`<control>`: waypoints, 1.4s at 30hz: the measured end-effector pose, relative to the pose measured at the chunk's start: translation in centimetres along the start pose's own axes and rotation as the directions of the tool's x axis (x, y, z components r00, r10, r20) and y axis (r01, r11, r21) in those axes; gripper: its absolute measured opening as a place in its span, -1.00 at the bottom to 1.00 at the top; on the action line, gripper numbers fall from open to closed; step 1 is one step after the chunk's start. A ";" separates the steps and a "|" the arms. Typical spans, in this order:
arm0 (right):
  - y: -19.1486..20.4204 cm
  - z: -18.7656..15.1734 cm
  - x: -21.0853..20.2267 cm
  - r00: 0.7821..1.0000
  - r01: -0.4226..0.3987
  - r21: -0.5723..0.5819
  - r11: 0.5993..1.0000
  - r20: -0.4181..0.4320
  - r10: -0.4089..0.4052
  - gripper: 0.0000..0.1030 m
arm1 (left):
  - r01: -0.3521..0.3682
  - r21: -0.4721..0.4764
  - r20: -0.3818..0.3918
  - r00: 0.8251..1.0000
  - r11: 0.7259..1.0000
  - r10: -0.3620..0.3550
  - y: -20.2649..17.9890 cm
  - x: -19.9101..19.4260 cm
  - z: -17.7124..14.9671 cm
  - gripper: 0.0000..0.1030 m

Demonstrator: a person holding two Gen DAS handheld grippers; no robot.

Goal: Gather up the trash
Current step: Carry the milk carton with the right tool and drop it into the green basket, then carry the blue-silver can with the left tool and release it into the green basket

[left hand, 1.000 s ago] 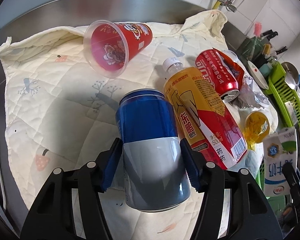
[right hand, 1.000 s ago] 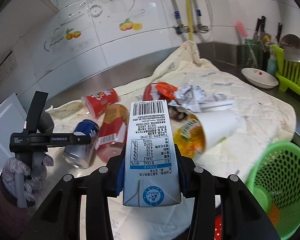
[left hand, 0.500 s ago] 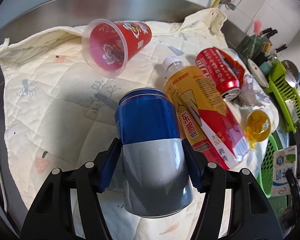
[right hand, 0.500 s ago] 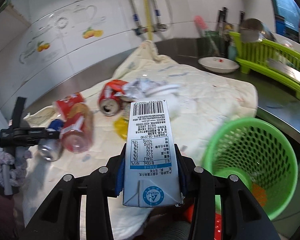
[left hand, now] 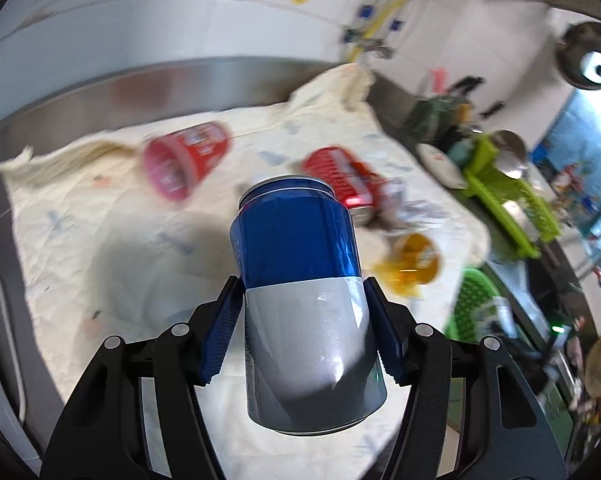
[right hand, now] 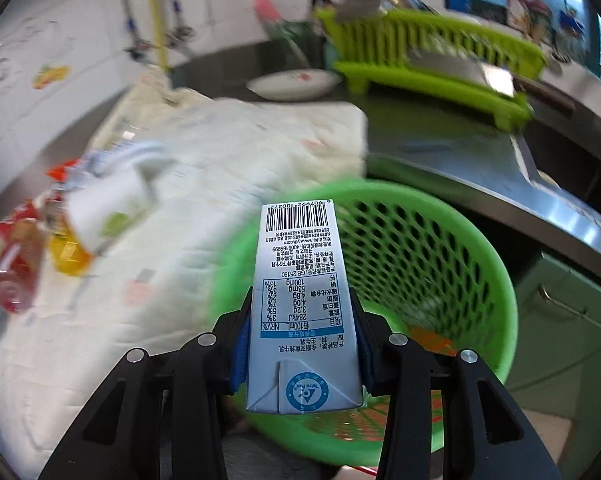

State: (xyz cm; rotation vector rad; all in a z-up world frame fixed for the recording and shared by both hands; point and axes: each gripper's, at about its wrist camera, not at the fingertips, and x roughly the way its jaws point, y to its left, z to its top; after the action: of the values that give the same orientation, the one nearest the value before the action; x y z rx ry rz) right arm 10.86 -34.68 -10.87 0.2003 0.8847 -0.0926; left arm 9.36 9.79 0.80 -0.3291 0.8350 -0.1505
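My left gripper [left hand: 304,312] is shut on a blue and silver can [left hand: 300,276], held up above the cream quilted cloth [left hand: 80,220]. On that cloth lie a red plastic cup [left hand: 184,160], a crushed red can [left hand: 340,176] and a yellow crumpled wrapper [left hand: 412,264], all blurred. My right gripper [right hand: 300,332] is shut on a white and blue milk carton [right hand: 300,300], its barcode end forward, over the near rim of the green mesh basket [right hand: 440,248]. The basket [left hand: 472,300] also shows at the cloth's right edge in the left wrist view.
A lime green dish rack [right hand: 428,64] and a white dish [right hand: 292,84] stand on the steel counter [right hand: 460,148] behind the basket. A red-labelled bottle [right hand: 16,272], a white paper cup [right hand: 112,204] and a yellow wrapper [right hand: 68,256] lie on the cloth [right hand: 220,160]. Tiled wall with pipes behind.
The left gripper lifted the blue can off the cloth, away from the yellow bottle. The right gripper swung right and down with the carton, from over the cloth to over the green basket.
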 end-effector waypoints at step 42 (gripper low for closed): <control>-8.1 -5.2 -9.2 0.979 0.088 0.023 0.996 0.183 -0.091 0.54 | 0.380 0.428 -0.452 0.876 0.820 -0.170 -35.1 23.5 -9.9 0.20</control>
State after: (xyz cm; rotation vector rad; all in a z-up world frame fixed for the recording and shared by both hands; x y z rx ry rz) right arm -0.20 -41.53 -8.04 0.1624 0.7089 -0.1985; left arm 17.50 -31.49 -9.74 0.0894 1.1080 -0.7275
